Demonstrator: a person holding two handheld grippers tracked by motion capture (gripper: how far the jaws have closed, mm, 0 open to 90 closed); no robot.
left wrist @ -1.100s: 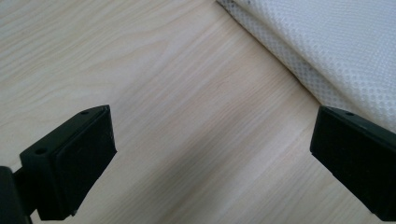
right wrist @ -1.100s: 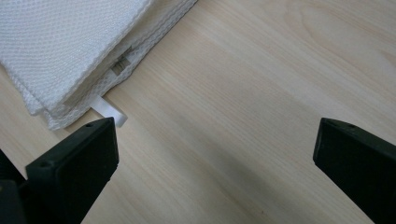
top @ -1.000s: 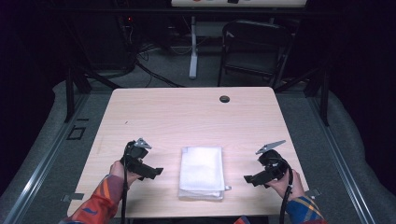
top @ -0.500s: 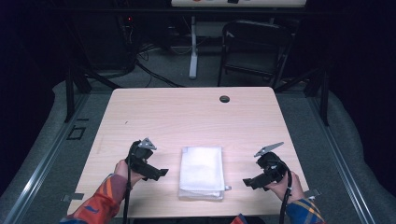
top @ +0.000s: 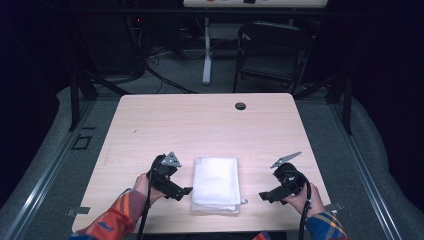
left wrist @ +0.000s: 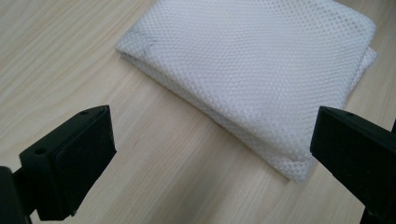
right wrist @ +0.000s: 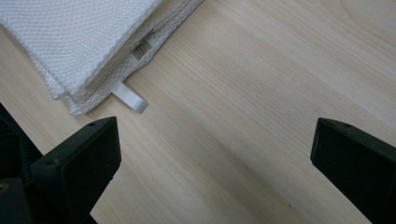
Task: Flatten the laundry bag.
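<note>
Both grippers have edged nearer the folded cloth (top: 216, 183). Left gripper (top: 183, 191) sits just left of it, right gripper (top: 263, 196) right; both gape wide, holding nothing.

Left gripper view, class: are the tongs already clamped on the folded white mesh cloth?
No: the left tongs stand wide open, with bare wooden table between the jaws and the folded white mesh cloth lying ahead, ungripped.
</note>
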